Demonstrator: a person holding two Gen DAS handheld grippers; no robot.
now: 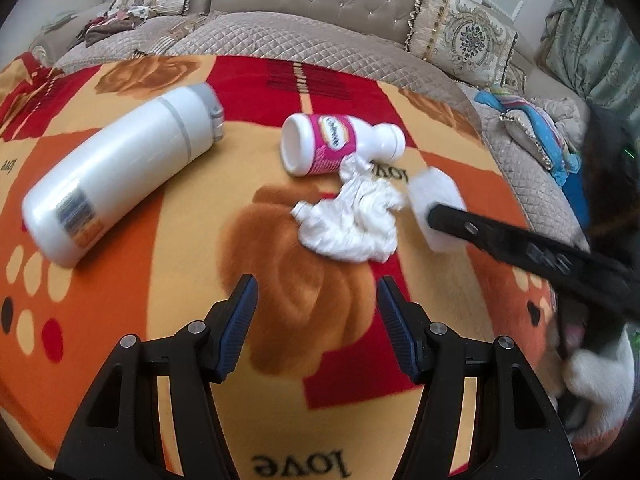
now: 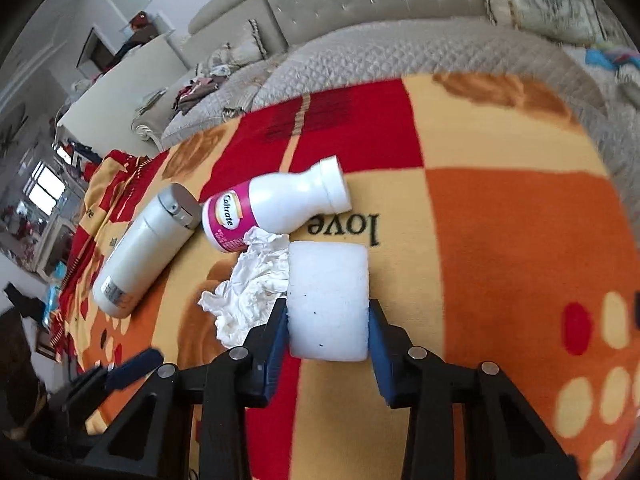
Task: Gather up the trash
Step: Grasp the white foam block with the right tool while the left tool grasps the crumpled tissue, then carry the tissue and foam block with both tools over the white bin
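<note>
Two grippers: working over a patterned blanket (image 1: 192,208).
Right gripper (image 2: 328,320): pinching a white foam block (image 2: 328,300) between its pads.
Left gripper (image 1: 318,312): gaping wide, holding nothing.
Crumpled tissue (image 1: 352,216): lying just ahead of the left gripper, touching the Caltrate bottle (image 1: 336,144).
White flask (image 1: 120,176): lying ahead-left.

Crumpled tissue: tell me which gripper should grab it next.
Left. The left gripper is open and empty, facing the tissue. The right gripper is shut on the foam block.
</note>
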